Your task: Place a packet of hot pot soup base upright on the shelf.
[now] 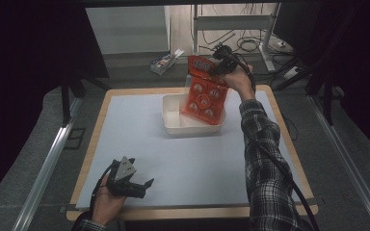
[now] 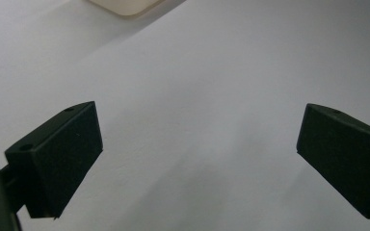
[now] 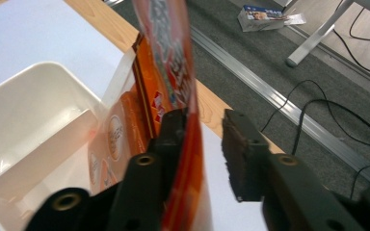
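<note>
1. From the high view, your right hand-held gripper (image 1: 220, 61) is at the far side of the bench (image 1: 91, 139), at the top edge of an orange snack bag (image 1: 203, 94).
2. The bag hangs upright, its lower part inside the white bin (image 1: 173, 120), which sits far and right of centre on the pale sheet (image 1: 139, 144).
3. The right gripper view adds what the high view cannot: the jaws stand parted, the bag's glossy film lies against the left jaw, and a clear gap separates it from the right one. The pads are not pinching it.
4. That view also shows the bin's smooth plastic walls and its inner divider.
5. Your left hand-held gripper (image 1: 142, 185) rests near you, at the left near edge of the bench.
6. The left gripper view shows its blocky matte black jaws spread wide over the bare sheet, with nothing between them.
</note>
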Demonstrator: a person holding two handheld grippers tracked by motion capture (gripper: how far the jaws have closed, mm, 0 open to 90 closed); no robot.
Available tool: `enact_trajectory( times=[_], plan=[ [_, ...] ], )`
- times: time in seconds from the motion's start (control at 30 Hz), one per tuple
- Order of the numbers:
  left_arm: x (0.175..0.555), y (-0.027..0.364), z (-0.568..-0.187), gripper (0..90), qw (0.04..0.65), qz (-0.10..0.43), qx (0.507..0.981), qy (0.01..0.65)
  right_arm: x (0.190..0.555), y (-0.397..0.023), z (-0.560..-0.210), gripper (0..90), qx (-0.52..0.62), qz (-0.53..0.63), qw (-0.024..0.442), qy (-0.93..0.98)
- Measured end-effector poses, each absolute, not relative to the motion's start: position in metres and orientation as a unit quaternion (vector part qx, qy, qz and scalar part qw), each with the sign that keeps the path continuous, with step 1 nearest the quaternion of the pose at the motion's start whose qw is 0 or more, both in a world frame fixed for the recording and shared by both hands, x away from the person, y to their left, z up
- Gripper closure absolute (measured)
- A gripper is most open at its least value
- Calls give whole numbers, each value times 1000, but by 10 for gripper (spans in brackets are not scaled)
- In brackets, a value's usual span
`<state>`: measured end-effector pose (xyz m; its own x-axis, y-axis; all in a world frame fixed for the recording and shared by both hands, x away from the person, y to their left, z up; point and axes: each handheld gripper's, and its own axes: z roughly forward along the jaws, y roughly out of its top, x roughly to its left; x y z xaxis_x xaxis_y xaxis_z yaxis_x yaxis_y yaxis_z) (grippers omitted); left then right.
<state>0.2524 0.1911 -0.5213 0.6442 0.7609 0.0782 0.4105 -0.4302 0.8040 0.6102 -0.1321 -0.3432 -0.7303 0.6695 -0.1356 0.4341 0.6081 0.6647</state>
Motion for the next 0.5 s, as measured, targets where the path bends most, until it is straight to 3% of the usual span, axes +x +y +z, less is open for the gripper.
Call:
enact_trajectory(
  times=[0.07, 0.13, 0.3, 0.37, 0.5],
  plan=[
    [252, 191, -521, 19, 395, 222, 816, 359, 610, -133, -343, 562, 319, 312, 195, 873],
    [252, 191, -521, 18, 395, 222, 815, 360, 611, -135, -343, 405, 326, 314, 195, 870],
    [252, 193, -521, 12, 400, 222, 813, 362, 610, -142, -340, 160, 331, 345, 191, 857],
    [253, 193, -521, 10, 403, 219, 811, 363, 608, -145, -338, 87, 331, 348, 188, 857],
    [257, 196, -523, 4, 417, 189, 811, 364, 602, -148, -333, 37, 323, 359, 180, 857]
  ],
)
